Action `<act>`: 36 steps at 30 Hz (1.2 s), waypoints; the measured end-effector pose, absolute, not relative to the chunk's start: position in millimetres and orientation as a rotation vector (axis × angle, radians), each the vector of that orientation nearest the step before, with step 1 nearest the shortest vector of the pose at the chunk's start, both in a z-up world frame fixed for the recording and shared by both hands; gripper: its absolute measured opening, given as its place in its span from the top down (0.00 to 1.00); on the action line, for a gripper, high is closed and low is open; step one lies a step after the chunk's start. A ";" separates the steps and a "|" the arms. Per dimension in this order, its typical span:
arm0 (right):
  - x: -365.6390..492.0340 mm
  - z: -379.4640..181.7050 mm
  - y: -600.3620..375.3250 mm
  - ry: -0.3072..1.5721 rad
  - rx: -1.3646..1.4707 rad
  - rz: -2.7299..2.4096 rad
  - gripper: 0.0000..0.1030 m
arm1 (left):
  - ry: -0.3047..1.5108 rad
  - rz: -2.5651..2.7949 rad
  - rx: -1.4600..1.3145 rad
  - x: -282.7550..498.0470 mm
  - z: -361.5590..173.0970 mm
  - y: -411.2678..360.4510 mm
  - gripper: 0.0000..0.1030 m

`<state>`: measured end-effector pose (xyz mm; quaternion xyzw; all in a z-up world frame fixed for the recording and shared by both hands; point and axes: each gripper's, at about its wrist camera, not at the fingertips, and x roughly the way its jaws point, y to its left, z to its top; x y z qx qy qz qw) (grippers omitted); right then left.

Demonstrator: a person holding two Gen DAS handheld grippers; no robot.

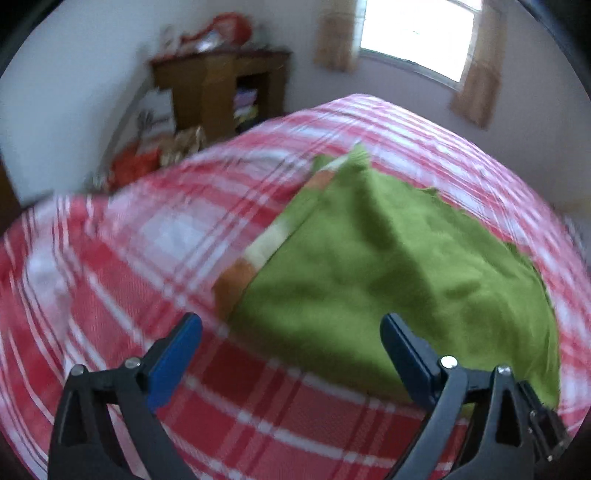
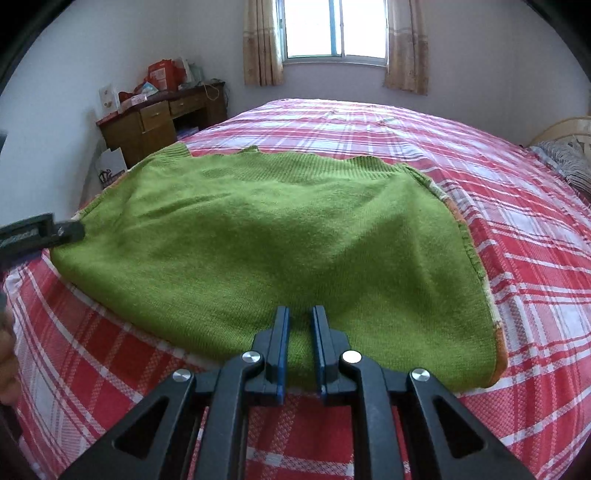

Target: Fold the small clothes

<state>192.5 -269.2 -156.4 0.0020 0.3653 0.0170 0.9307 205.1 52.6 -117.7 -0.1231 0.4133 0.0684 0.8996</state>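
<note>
A small green knitted sweater (image 2: 266, 236) lies folded flat on the red and white plaid bed (image 2: 517, 236). Orange and white stripes show along its edge (image 1: 258, 251). My right gripper (image 2: 300, 317) is closed on the sweater's near edge, with green knit pinched between the blue pads. My left gripper (image 1: 291, 332) is open and empty, just above the sweater's near left corner (image 1: 369, 258). The left view is blurred. The left gripper's tip also shows at the left edge of the right wrist view (image 2: 55, 232).
A wooden desk (image 2: 155, 122) with boxes and bags stands against the far left wall, also in the left wrist view (image 1: 221, 88). A curtained window (image 2: 332, 29) is behind the bed. A pillow (image 2: 565, 162) lies at the right edge.
</note>
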 end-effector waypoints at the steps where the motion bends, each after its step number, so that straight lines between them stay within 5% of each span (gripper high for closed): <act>1: 192.5 -156.3 -269.4 0.748 0.004 0.035 0.88 | 0.867 0.141 -0.282 204.2 -123.8 54.0 0.05; 9: 191.2 -156.6 -273.3 0.740 0.023 0.046 0.88 | 0.817 0.071 -0.492 228.3 -136.3 55.7 0.02; 11: 191.3 -156.5 -272.7 0.742 0.019 0.043 0.88 | 0.796 0.067 -0.551 237.2 -134.9 60.4 0.07; 12: 191.0 -156.7 -272.9 0.742 0.016 0.042 0.88 | 0.782 0.060 -0.575 239.9 -134.1 62.1 0.25; 13: 191.2 -156.5 -272.9 0.744 0.012 0.039 0.88 | 0.778 0.045 -0.587 241.8 -134.3 63.4 0.54; 16: 194.1 -153.3 -270.0 0.762 0.003 0.029 0.88 | 0.785 0.027 -0.551 244.0 -137.2 64.0 0.76; 19: 195.9 -139.3 -261.7 0.732 0.048 0.044 0.88 | 0.748 -0.002 -0.494 231.7 -130.7 64.8 0.82; 24: 218.6 -118.6 -227.2 0.679 0.060 0.133 0.88 | 0.701 0.002 -0.438 220.6 -120.0 65.3 0.81; 26: 230.8 -120.0 -214.9 0.684 0.067 0.161 0.88 | 0.735 0.025 -0.446 227.3 -126.7 67.4 0.73; 28: 242.3 -132.8 -205.3 0.729 0.086 0.194 0.88 | 0.755 0.047 -0.481 232.8 -133.0 72.8 0.47; 33: 250.0 -159.0 -201.5 0.789 0.100 0.203 0.88 | 0.737 0.030 -0.518 238.1 -136.1 72.2 0.28; 36: 250.4 -161.1 -206.6 0.789 0.130 0.217 0.88 | 0.725 0.053 -0.503 241.0 -137.8 65.9 0.28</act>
